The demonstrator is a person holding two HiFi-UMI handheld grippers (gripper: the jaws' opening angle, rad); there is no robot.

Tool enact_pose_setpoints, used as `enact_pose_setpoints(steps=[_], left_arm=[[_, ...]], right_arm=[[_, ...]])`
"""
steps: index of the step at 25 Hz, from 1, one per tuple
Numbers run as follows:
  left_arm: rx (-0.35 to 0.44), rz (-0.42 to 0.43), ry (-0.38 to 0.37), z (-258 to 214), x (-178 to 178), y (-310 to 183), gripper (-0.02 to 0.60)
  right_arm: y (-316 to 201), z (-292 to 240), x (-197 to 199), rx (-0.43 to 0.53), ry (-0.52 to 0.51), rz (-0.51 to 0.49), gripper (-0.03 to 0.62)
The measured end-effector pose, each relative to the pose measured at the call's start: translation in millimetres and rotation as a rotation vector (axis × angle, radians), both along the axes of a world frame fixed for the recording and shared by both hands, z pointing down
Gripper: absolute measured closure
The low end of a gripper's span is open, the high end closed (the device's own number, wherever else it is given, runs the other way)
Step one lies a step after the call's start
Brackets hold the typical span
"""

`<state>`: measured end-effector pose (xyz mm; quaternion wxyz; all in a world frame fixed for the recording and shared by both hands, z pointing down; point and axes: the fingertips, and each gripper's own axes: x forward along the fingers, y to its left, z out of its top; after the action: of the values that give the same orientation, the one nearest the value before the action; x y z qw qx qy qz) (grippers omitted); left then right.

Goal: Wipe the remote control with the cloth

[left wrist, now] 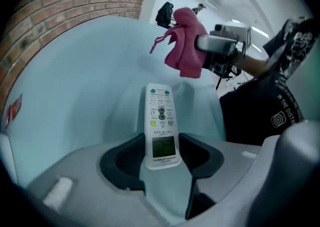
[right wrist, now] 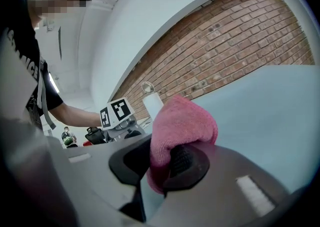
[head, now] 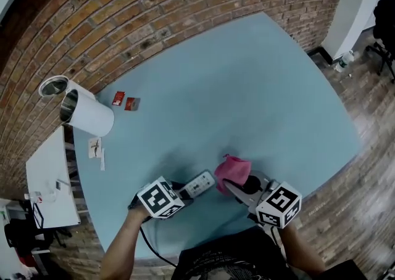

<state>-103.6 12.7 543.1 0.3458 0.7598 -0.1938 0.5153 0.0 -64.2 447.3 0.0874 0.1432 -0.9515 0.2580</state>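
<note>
The white remote control (head: 200,182) (left wrist: 161,121) has its display end between the jaws of my left gripper (head: 185,190) (left wrist: 161,157). The jaws sit against its two long sides, shut on it, low over the blue table (head: 247,87), and its button end points away from me. Just to its right, my right gripper (head: 238,187) (right wrist: 160,168) is shut on a bunched pink cloth (head: 233,170) (right wrist: 182,123). In the left gripper view the cloth (left wrist: 184,46) hangs beyond the remote's far end, apart from it.
Two white cylinders (head: 86,113) (head: 54,86) stand at the table's left edge by the brick wall (head: 154,1). Small red packets (head: 125,101) lie near them. A white side shelf (head: 49,180) is at the far left. The table's front edge is close to my body.
</note>
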Motion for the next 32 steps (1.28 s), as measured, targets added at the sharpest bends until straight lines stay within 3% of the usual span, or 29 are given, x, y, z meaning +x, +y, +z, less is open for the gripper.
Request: enact_pose_setpoints(steps=[3,6,11,14,18,26,29,32], left_arm=[[0.056,0.108,-0.085,4.5,-1.3,-7.3,0.366],[0.078,0.156,-0.155,8.7,-5.3,-11.6,0.358],[0.178,0.119,-0.184,7.7,-9.2,-18.5,0.289],[0.245,0.074,-0.194,9.7,-14.6,-12.3,0.287],[0.339,-0.134,-0.13,-1.8,-19.6,-3.6,0.29],[0.601,-0.606,0.103,-51.3,-10.0,16.4,0.296],[0.629,-0.72,0.188,-60.0,-4.6,32.9,0.337],[0.65,-0.78,0.267,-70.8,4.7,46.2,0.394]], right_arm=[[-1.0,1.2,0.6,0.004,0.003,-0.04,0.531],[-1.3,-0.7,-0.5,-0.002,-0.01,-0.075,0.531],[3.4,8.3,-6.7,-0.035,0.007,-0.137,0.531],[9.6,14.4,-11.4,-0.045,0.024,-0.148,0.531],[21.4,16.4,-18.9,-0.05,0.053,-0.151,0.531],[50.6,14.7,-35.9,0.002,0.161,-0.086,0.531],[66.2,10.3,-42.5,0.031,0.196,-0.053,0.531],[83.8,-1.9,-46.4,0.072,0.222,-0.023,0.531]])
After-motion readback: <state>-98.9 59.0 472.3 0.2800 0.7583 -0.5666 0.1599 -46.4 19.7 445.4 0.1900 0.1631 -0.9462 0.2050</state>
